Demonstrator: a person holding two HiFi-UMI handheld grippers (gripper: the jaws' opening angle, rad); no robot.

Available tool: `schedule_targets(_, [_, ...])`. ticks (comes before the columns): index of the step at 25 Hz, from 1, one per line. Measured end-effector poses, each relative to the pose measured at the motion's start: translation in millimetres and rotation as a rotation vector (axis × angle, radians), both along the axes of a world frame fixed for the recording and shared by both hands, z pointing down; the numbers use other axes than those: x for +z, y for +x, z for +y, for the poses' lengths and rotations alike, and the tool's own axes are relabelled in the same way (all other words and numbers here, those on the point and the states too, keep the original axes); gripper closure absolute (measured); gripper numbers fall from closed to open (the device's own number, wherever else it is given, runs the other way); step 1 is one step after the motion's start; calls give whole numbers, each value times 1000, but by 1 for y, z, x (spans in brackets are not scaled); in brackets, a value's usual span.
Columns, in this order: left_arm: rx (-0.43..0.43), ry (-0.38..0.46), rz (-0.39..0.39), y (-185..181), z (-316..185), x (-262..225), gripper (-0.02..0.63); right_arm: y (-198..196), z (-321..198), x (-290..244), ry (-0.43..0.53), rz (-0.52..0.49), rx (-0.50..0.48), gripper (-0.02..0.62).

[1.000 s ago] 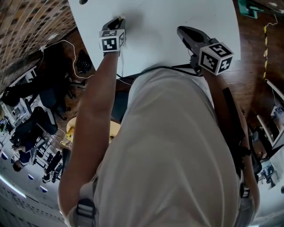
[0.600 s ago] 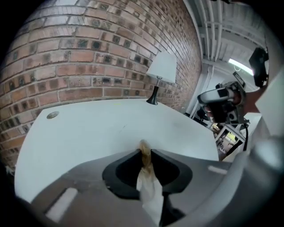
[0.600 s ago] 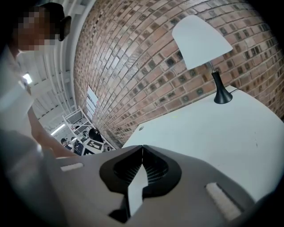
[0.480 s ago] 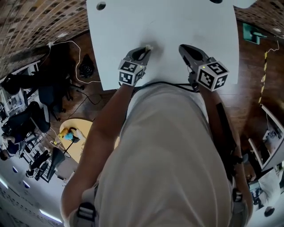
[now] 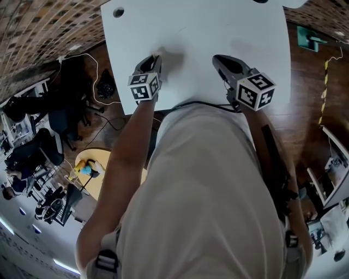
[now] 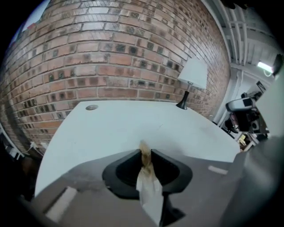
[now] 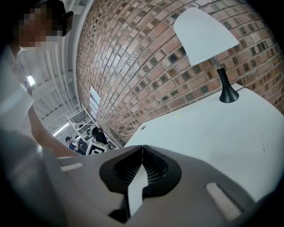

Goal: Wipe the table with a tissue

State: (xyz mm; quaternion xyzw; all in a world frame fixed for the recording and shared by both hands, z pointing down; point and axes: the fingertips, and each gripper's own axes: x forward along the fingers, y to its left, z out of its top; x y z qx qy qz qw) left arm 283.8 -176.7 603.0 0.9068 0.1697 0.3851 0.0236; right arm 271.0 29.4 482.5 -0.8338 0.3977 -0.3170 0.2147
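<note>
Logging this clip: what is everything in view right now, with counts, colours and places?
table: one, white, in front of the person, under both grippers
tissue: one, white, pinched between the left gripper's jaws, its tip poking out past them
lamp: one, white shade on a black stem and base, at the table's far corner
grommet: one, dark and round, in the table's far left corner
brick wall: one, red-brown, behind the table
teal object: one, on the wooden floor to the right of the table; too small to identify
left gripper: one, grey with black jaws, shut on the tissue
right gripper: one, grey with black jaws, shut and empty
</note>
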Motion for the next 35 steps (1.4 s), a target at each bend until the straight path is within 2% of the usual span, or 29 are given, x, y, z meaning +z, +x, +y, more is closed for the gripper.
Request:
schedule_targets(3, [-70, 119, -9, 10, -30, 5, 532, 2, 6, 1, 3, -6, 7, 588])
schedule_targets(6, [-139, 212, -41, 3, -54, 12, 532, 5, 14, 1, 6, -9, 9, 588])
schedule_targets(12, [-219, 207, -54, 2, -59, 19, 532, 5, 25, 4, 10, -24, 15, 586])
schedule_targets(17, [-178, 207, -39, 28, -31, 18, 533, 4, 31, 2, 9, -19, 21, 586])
schedule_targets(22, [-98, 157, -50, 49, -14, 28, 534, 13, 30, 4, -29, -4, 52, 586])
schedule_targets(24, [-125, 162, -51, 57, -16, 21, 534, 19, 26, 5, -37, 0, 40, 586])
schedule_targets(27, [-113, 160, -45, 50, 3, 1, 532, 15, 26, 0, -17, 3, -13, 588])
schedule_targets(32, [-80, 118, -38, 48, 22, -2, 532, 15, 28, -7, -5, 24, -34, 588])
schedule_targets(35, [-15, 75, -19, 42, 48, 2, 531, 7, 44, -9, 12, 27, -45, 586])
